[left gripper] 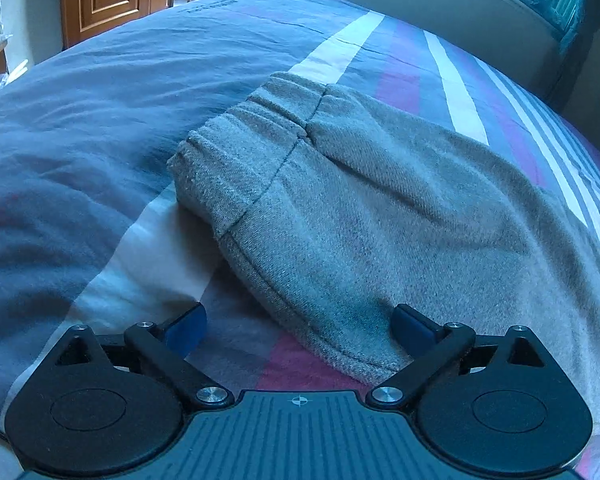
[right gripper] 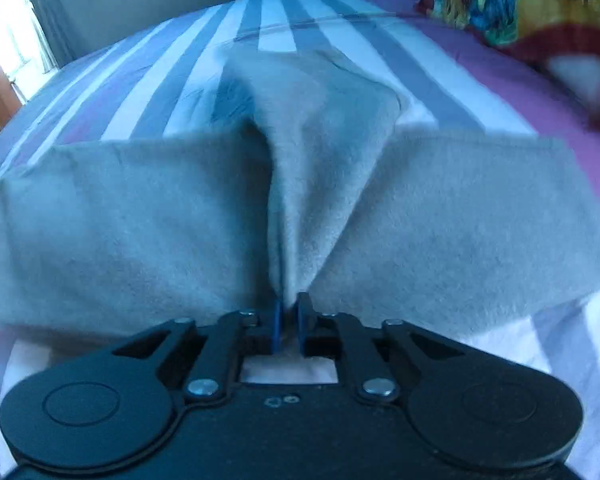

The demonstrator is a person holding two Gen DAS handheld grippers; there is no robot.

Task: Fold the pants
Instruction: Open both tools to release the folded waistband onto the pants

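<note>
Grey pants pinched by the right gripper on the striped bed

The pants lie on the bed, waistband away from the left gripper, whose jaws are spread wide and empty at the near hem. A fold of cloth is clamped in the right gripper, the fabric stretching sideways across its jaws.

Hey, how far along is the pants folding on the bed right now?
Partly done, it seems. The grey pants lie on the striped bedcover with layers already doubled near the waistband. In hand: the right gripper is shut on a pinched ridge of fabric, lifting it. The left gripper is open, straddling the near edge, gripping nothing. Left: laying that fold down and flattening.
</note>
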